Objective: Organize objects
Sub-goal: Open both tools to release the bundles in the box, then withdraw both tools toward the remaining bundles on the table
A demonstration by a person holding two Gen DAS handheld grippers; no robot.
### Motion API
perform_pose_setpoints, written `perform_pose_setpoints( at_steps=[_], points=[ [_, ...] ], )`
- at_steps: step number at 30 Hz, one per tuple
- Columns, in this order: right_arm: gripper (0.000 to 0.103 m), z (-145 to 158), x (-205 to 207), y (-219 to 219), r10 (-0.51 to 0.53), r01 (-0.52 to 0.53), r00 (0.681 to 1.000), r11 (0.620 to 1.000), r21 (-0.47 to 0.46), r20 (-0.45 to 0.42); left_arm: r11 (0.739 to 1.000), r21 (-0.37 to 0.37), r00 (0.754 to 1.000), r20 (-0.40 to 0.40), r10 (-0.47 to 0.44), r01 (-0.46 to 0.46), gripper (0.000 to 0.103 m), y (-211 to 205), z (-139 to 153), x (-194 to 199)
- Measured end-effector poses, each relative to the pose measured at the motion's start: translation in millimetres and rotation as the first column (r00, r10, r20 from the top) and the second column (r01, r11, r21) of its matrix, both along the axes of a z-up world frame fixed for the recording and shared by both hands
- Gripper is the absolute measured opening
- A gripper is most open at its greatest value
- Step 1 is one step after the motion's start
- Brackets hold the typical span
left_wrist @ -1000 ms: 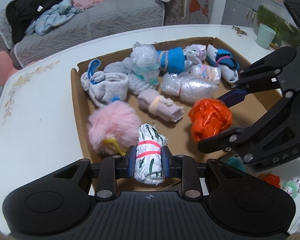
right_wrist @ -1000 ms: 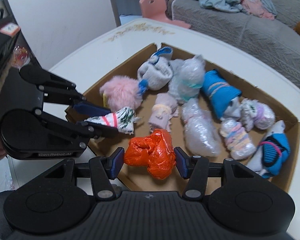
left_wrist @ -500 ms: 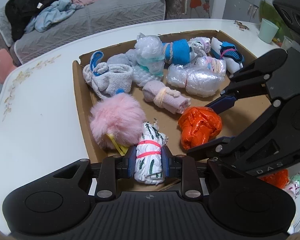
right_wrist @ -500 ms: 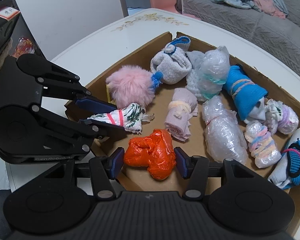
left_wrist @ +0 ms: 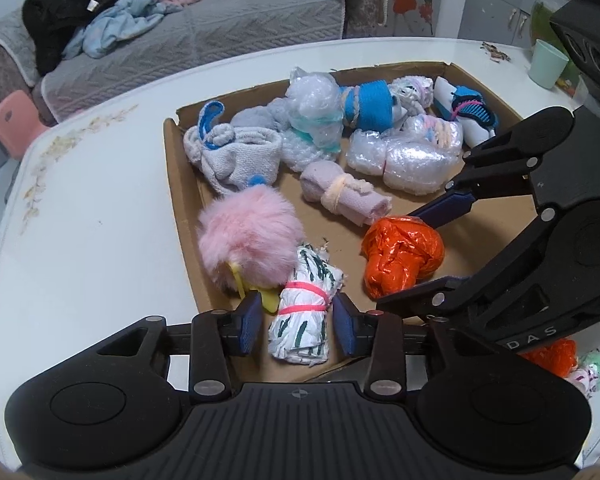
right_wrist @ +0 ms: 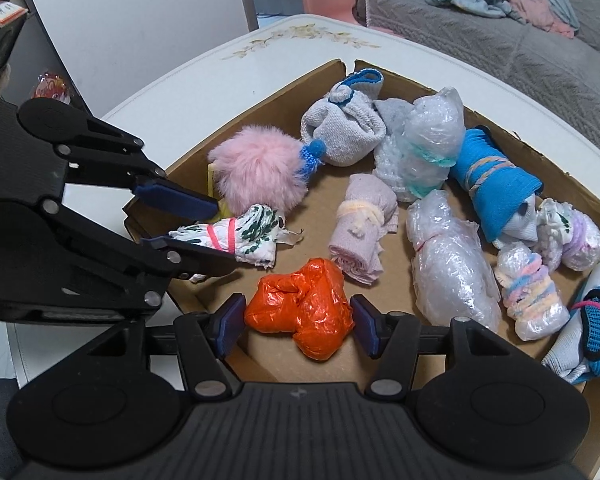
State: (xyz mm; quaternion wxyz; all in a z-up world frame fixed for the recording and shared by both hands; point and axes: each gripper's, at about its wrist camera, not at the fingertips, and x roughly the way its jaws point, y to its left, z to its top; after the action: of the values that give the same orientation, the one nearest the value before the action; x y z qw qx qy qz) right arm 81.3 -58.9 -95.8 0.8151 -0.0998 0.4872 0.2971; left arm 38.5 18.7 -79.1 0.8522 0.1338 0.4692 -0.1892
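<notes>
My left wrist camera sits low behind the left gripper (left_wrist: 296,322), looking forward and down along its fingers, close over the near corner of the cardboard tray (left_wrist: 182,208) on the bench (left_wrist: 80,240), sofa (left_wrist: 204,24) beyond. My right wrist camera rides behind the right gripper (right_wrist: 298,326), equally close, facing the tray (right_wrist: 512,136) from the adjoining side. Both views share the tray interior, the orange bag bundle (left_wrist: 402,254) (right_wrist: 302,314), and each shows the other gripper.

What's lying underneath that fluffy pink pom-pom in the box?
A yellow strip pokes out from beneath the pink pom-pom, beside the white green-patterned bundle between the left tongs. Below is the cardboard box floor. The fluff hides the rest of the strip.
</notes>
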Motion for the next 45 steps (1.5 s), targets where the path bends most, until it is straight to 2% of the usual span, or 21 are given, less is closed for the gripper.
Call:
perform_pose_setpoints(
  at_steps=[2, 4, 8, 12, 16, 30, 38, 43, 45],
  points=[
    [0.058, 2, -1, -1, 0.0, 0.0, 1.0, 1.0, 0.009, 0.006, 1.0, -0.007, 1.0, -0.006, 0.002, -0.002, 0.047, 1, 2, -1],
    [0.058, 3, -2, -1, 0.007, -0.007, 1.0, 1.0, 0.017, 0.007, 1.0, 0.003, 1.0, 0.007, 0.007, -0.007, 0.052, 3, 7, -4],
    [0.059, 6, -4, -1, 0.021, -0.022, 1.0, 0.999, 0.032, 0.013, 1.0, -0.013, 1.0, 0.014, 0.009, -0.009, 0.053, 9, 14, -7],
    [0.059, 6, -3, 1, 0.028, -0.028, 0.999, 0.999, 0.029, 0.016, 1.0, 0.01, 1.0, 0.023, -0.005, 0.005, 0.054, 6, 17, -8],
    [0.059, 7, -3, 2, 0.029, -0.03, 0.999, 0.999, 0.022, 0.02, 1.0, 0.003, 0.999, 0.032, -0.013, 0.013, 0.063, 5, 22, -10],
    [0.064, 20, -8, -11, -0.003, 0.002, 0.999, 1.0, 0.005, 0.054, 1.0, 0.006, 0.998, 0.059, -0.012, 0.012, 0.074, -1, 34, -19],
    [0.072, 46, -27, -45, -0.106, 0.103, 0.993, 0.993, 0.058, 0.055, 0.998, -0.052, 0.996, 0.081, -0.023, 0.027, 0.078, -8, 54, -47],
    [0.076, 56, -47, -72, -0.198, 0.194, 0.979, 0.978, 0.077, 0.053, 0.992, -0.114, 0.997, 0.058, -0.051, 0.057, 0.082, -22, 56, -85],
    [0.077, 55, -56, -84, -0.252, 0.249, 0.968, 0.963, 0.102, 0.018, 0.988, -0.144, 0.998, 0.033, -0.06, 0.064, 0.082, -31, 51, -103]
  ],
)
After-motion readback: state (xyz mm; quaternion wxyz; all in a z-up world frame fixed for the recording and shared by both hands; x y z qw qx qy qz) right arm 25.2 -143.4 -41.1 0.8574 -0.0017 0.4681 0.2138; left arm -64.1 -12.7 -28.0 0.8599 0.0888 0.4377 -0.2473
